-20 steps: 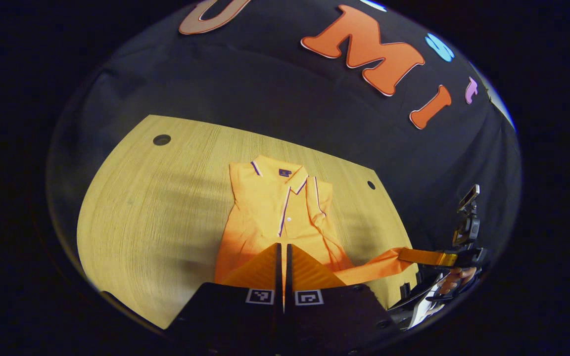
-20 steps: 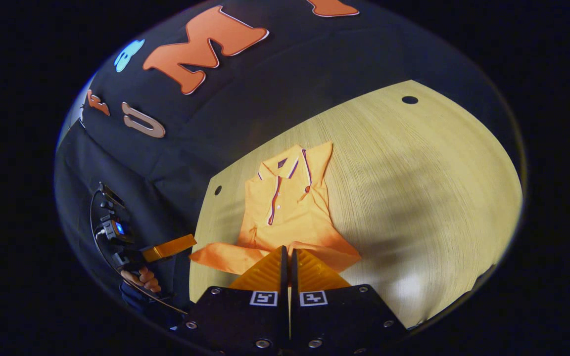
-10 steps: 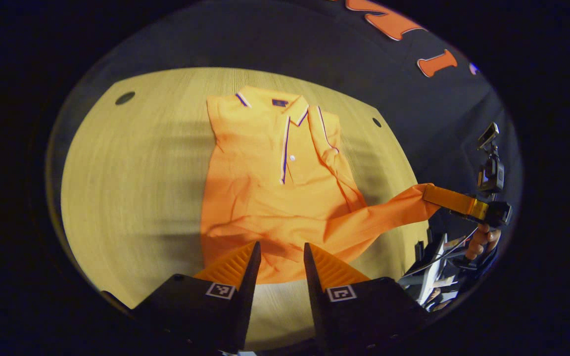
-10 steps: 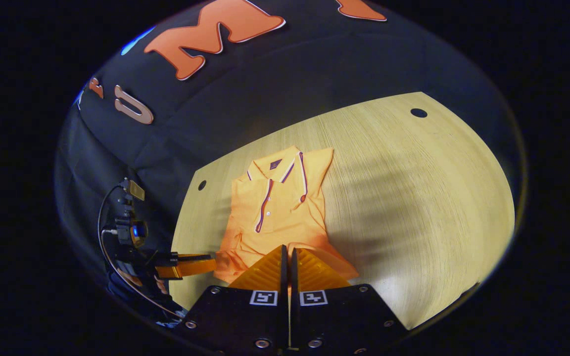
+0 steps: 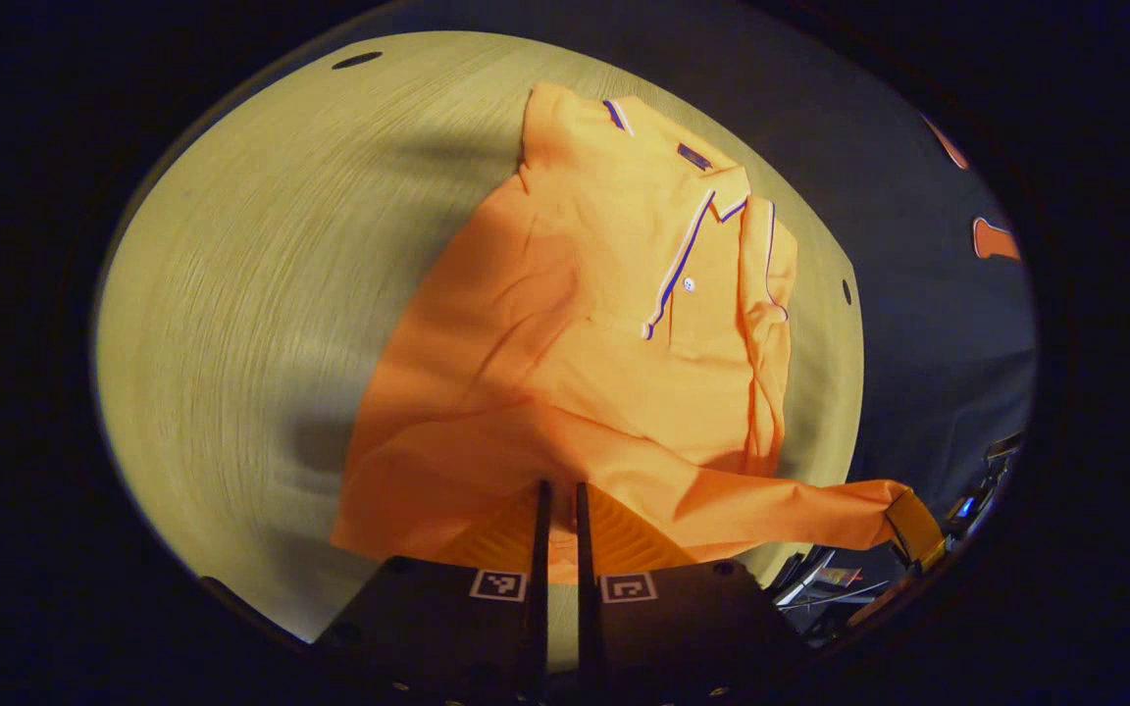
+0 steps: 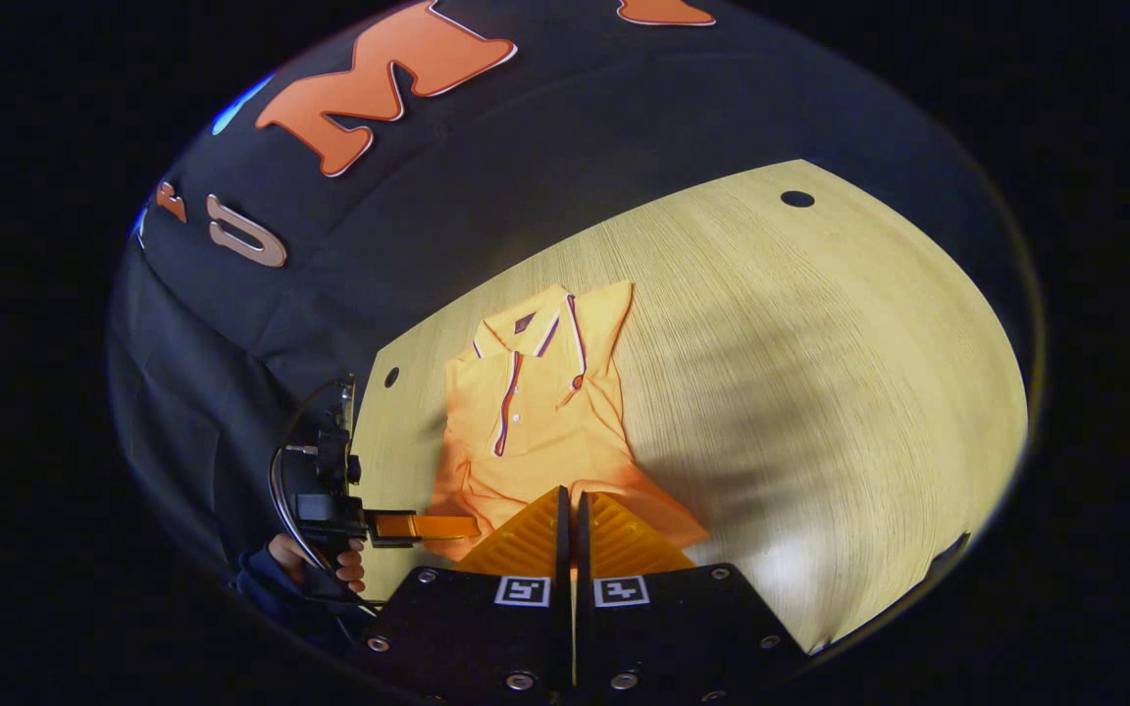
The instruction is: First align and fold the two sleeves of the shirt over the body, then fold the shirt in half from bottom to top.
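Note:
An orange polo shirt (image 5: 604, 324) lies face up on the wooden table (image 5: 251, 245), collar at the far end and both sleeves folded in over the body. In the left gripper view, my left gripper (image 5: 558, 500) is shut on the near hem at its left part. The hem's right corner is stretched off to the right and held up by my right gripper (image 5: 908, 515). In the right gripper view, the right gripper (image 6: 570, 505) is shut on the shirt (image 6: 536, 422) at its hem. The left gripper (image 6: 457, 527) meets the hem at the left, with a hand (image 6: 315, 559) behind it.
The table (image 6: 820, 343) has wide bare wood beside the shirt. Small round holes (image 5: 357, 60) (image 5: 847, 291) (image 6: 797, 199) sit near its far corners. The booth's black cloth wall (image 6: 526, 176) stands behind the table.
My left gripper opened, came in low over the shirt's near hem and shut on it. The right gripper stayed shut on the hem's other corner and barely moved.

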